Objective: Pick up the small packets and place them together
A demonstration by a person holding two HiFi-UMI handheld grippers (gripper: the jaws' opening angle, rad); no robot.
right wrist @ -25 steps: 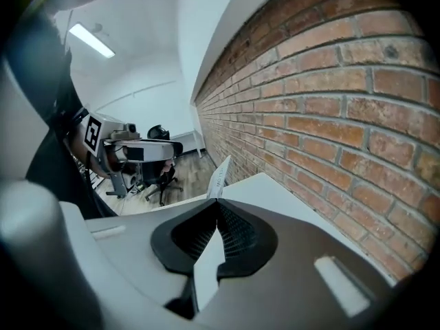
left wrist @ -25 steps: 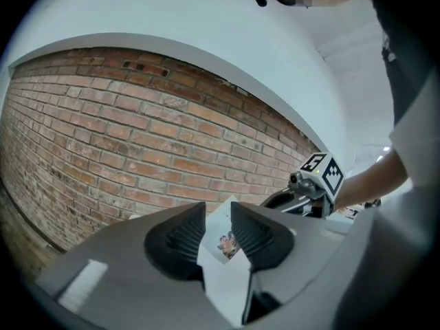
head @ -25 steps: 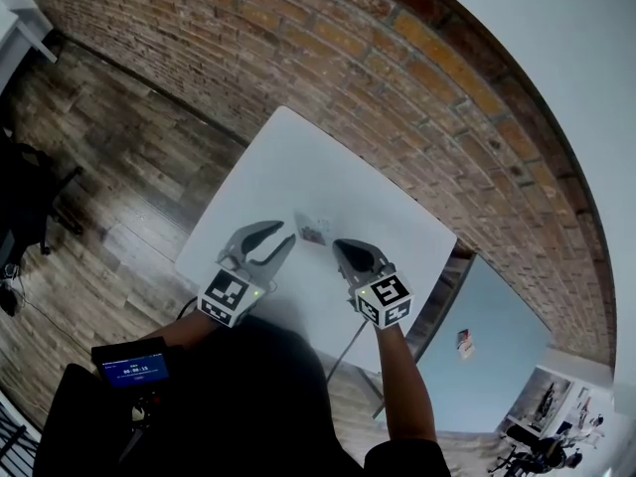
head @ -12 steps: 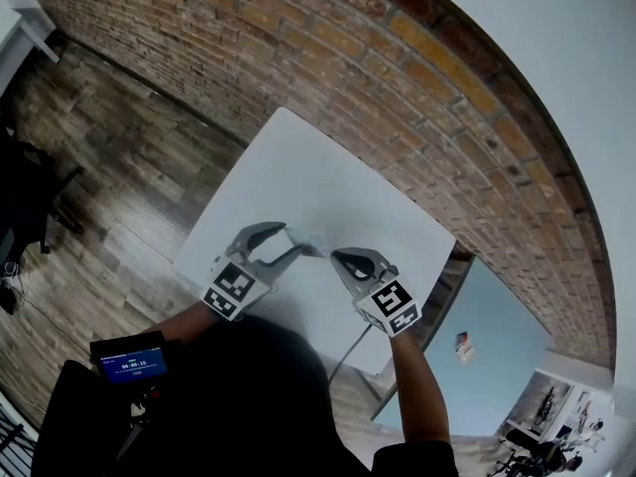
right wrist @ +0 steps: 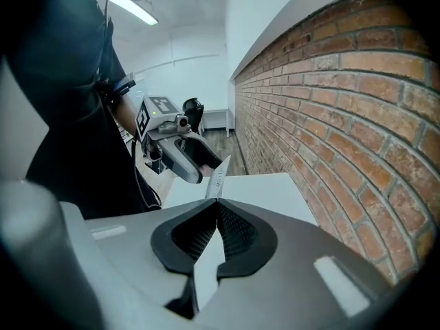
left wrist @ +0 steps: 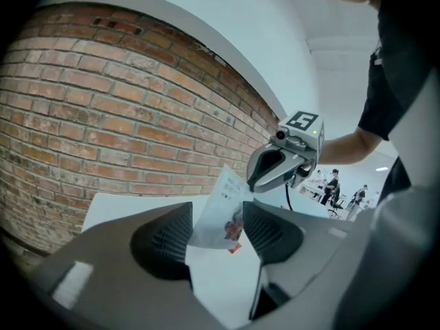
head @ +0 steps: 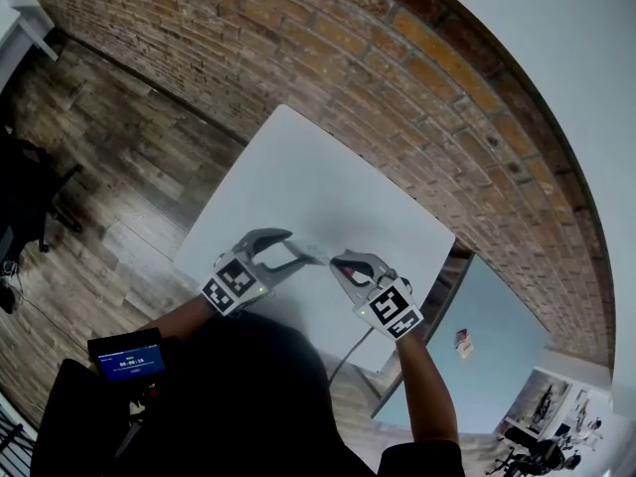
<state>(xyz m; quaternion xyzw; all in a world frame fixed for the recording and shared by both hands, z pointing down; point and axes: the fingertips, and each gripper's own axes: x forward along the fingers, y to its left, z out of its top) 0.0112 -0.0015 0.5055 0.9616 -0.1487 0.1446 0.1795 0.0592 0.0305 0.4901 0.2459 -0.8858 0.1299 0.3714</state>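
A small white packet [left wrist: 221,210] with a red print hangs tilted above the white table [head: 298,172]. My right gripper [right wrist: 218,208] is shut on the packet's edge [right wrist: 217,177]; in the left gripper view it [left wrist: 278,165] grips the packet's top corner. My left gripper [left wrist: 218,236] is open and its jaws have just been opening. The packet's lower part sits between its pads [left wrist: 165,239], and they do not press on it. In the head view the packet [head: 310,253] bridges the left gripper [head: 283,256] and the right gripper [head: 343,264] near the table's front edge.
A brick wall [head: 397,97] runs along the table's far side. Wooden floor [head: 109,167] lies to the left, and a pale blue panel [head: 477,346] stands at the right. A small device with a lit screen [head: 127,359] sits at the person's chest.
Both grippers and the packet have drawn a little toward the person. The left jaws have spread wider around the packet. The right jaws have stayed shut.
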